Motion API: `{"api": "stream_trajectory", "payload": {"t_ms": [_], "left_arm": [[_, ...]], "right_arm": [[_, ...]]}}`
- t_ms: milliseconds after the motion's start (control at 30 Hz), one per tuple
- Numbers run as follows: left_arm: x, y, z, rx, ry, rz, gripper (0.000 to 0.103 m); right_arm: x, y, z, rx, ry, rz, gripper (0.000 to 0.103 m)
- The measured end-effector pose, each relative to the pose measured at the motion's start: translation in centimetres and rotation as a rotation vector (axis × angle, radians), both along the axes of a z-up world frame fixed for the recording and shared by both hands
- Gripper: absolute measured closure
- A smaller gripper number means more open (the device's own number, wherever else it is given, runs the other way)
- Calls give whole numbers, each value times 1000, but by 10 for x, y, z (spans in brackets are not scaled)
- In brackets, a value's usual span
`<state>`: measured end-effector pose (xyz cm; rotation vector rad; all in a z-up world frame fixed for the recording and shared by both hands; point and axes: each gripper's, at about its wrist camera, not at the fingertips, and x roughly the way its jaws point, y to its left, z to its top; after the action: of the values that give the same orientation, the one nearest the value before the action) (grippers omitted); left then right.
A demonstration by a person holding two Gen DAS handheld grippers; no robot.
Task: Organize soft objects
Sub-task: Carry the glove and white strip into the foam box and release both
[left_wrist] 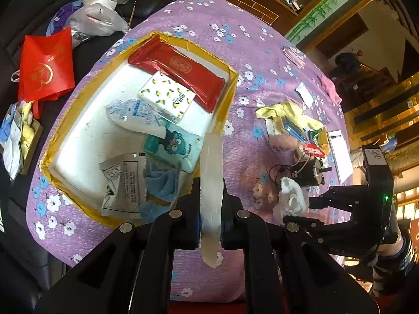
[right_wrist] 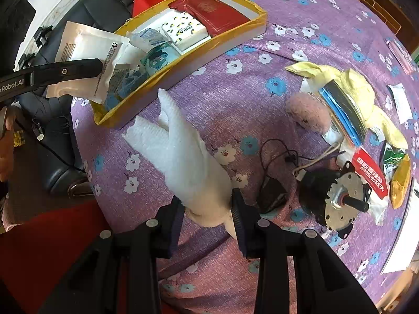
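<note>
Clamping a flat white packet point(left_wrist: 210, 183), the left gripper point(left_wrist: 210, 225) is held beside the yellow-rimmed tray point(left_wrist: 225, 110). A white cloth point(right_wrist: 183, 157) is pinched by the right gripper point(right_wrist: 207, 209) above the purple tablecloth point(right_wrist: 235, 99)

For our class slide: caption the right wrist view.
Right gripper grips a white cloth above the purple floral tablecloth, near the yellow-rimmed tray.

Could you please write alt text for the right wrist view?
The right claw grips a crumpled white cloth above a purple flowered tablecloth; behind it sits a yellow-rimmed tray of soft packets.
</note>
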<state>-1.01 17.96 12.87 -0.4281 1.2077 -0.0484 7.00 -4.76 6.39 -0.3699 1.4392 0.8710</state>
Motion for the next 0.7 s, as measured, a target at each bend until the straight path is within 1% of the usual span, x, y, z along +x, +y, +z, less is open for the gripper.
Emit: {"api": "stream_trajectory", "payload": {"t_ms": [233, 400, 533, 600, 700], "left_arm": [[-2, 14, -5, 9, 11, 23, 93], [-2, 28, -13, 35, 31, 38, 93], [-1, 42, -20, 90, 46, 51, 93], [1, 50, -27, 111, 64, 58, 93], [3, 60, -38, 162, 90, 68, 93]], "right_arm": [[1, 6, 0, 0, 0, 17, 69], [2, 8, -1, 0, 2, 26, 69], [2, 8, -1, 0, 2, 26, 69], [2, 8, -2, 0, 5, 26, 69], [1, 8, -2, 1, 7, 26, 69]]}}
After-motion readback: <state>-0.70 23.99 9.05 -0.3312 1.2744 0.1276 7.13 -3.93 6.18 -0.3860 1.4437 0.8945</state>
